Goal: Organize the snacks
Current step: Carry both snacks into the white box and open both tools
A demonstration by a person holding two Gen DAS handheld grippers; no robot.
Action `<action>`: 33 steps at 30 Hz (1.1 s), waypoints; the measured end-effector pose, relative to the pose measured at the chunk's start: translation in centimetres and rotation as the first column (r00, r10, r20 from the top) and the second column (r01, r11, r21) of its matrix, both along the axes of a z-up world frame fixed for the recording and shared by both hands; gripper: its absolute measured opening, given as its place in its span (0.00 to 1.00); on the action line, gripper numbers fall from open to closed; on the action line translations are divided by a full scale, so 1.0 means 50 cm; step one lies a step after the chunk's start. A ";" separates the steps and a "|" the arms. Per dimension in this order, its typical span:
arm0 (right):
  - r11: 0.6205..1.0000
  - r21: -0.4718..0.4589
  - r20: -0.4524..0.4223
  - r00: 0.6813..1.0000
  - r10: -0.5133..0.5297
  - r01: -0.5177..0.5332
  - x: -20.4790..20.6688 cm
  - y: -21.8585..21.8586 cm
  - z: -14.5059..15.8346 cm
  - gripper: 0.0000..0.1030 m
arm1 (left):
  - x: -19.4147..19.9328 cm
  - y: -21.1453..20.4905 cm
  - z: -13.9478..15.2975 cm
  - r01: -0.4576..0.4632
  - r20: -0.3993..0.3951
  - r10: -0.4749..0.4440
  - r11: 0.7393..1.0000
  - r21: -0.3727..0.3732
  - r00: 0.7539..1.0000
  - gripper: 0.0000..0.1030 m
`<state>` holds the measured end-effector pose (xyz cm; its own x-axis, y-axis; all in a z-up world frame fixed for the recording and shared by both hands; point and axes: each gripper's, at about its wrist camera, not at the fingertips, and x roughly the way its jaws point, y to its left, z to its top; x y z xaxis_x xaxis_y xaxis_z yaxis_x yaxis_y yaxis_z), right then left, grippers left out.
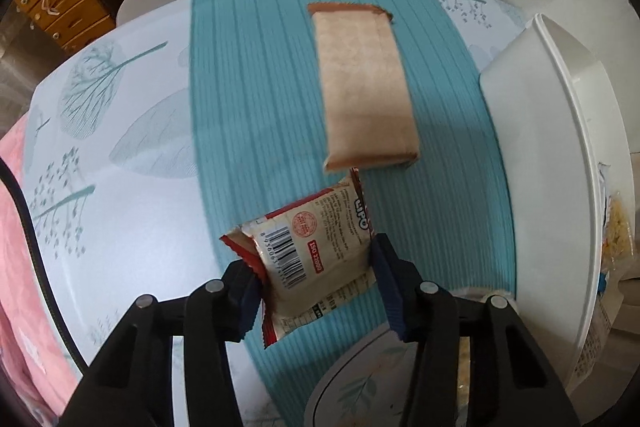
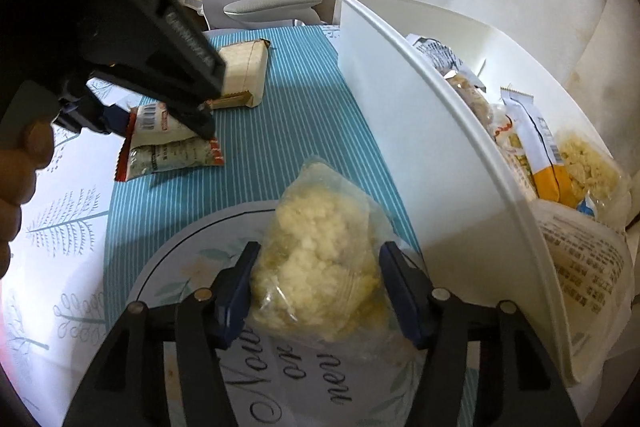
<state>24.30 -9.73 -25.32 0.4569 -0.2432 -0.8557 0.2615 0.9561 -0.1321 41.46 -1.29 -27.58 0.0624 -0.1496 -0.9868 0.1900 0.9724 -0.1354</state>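
Teal striped cloth covers the tabletop (image 1: 120,155). Left wrist view: the left tool (image 1: 312,283) brackets the red-and-white snack packet (image 1: 316,251); check both pads bear on it before lifting.

Right wrist view: the right tool (image 2: 316,291) grips the clear popcorn bag (image 2: 320,259) over the plate (image 2: 168,279). Squeeze lightly, then carry it over the white bin's (image 2: 420,147) rim.

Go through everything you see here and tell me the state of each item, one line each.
Left gripper: closed on the red-and-white snack packet, lying on the teal striped mat.
Right gripper: closed on the clear bag of pale crumbly snack, over the round printed plate.
Tan wrapped bar: lying flat, untouched.
White plastic bin: open, partly filled.
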 end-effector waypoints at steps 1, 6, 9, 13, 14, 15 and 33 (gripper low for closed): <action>1.000 0.005 -0.007 1.000 0.006 -0.006 0.000 -0.004 0.001 0.54 | -0.001 -0.002 0.003 0.001 0.000 -0.001 1.000 0.008 1.000 0.45; 1.000 0.013 -0.030 0.999 0.024 -0.023 -0.010 -0.004 0.007 0.53 | -0.032 0.026 0.037 -0.007 0.011 0.008 1.000 -0.026 1.000 0.21; 0.999 0.014 -0.043 0.999 0.029 -0.029 -0.028 -0.002 0.013 0.53 | -0.056 0.043 0.056 -0.015 0.009 0.015 0.999 -0.040 1.000 0.16; 0.999 0.013 -0.043 0.998 0.038 -0.038 -0.053 0.005 0.027 0.53 | -0.090 0.059 0.077 -0.031 0.009 0.032 0.998 -0.052 0.999 0.10; 0.999 0.012 -0.040 0.998 0.040 -0.040 -0.061 0.006 0.033 0.53 | -0.098 0.068 0.079 -0.039 0.006 0.039 0.998 -0.059 0.999 0.10; 0.999 0.011 -0.037 0.998 0.042 -0.042 -0.071 0.008 0.040 0.53 | -0.111 0.076 0.087 -0.044 0.004 0.045 0.997 -0.063 0.999 0.09; 0.993 -0.071 0.102 0.990 0.099 -0.092 -0.201 0.005 0.215 0.53 | -0.285 0.100 0.267 -0.024 0.113 0.047 0.980 -0.199 0.992 0.09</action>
